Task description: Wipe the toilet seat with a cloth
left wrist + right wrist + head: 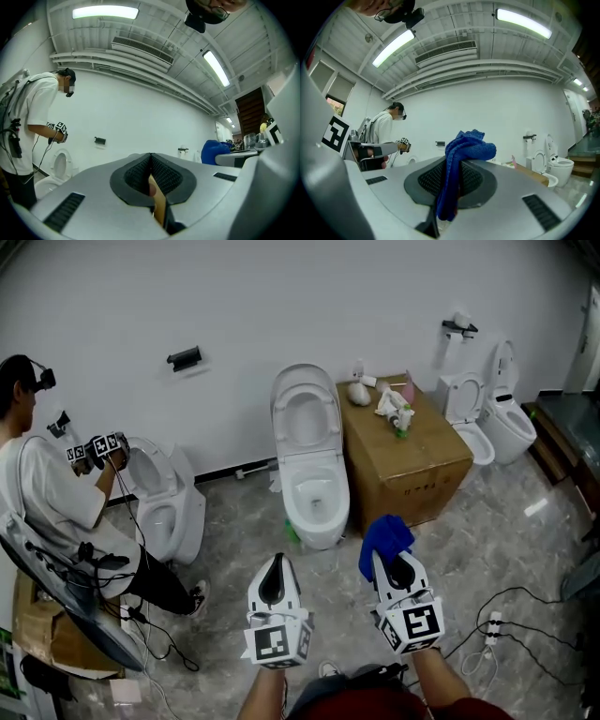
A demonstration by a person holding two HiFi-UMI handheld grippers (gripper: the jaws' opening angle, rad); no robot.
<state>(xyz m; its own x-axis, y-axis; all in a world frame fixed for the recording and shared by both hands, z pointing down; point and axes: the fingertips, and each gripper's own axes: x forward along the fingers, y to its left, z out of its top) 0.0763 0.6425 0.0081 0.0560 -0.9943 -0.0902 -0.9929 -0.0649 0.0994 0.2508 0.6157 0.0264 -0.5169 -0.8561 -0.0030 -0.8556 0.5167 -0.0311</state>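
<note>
Right gripper (401, 570) grips the blue cloth (385, 536), lower centre-right. The left gripper (273, 570), beside it, has its jaws pressed together. The toilet seat (292, 486) sits mid-frame, up-left of the cloth, its long axis running up-frame.

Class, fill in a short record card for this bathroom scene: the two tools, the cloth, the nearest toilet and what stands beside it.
Left tool: shut, empty
Right tool: shut on the cloth
Cloth: blue, bunched above the jaws
Toilet: white, lid raised, ahead of both tools, not yet touched
Box: cardboard, beside the toilet, small items on top
Other person: at another toilet, far left
</note>
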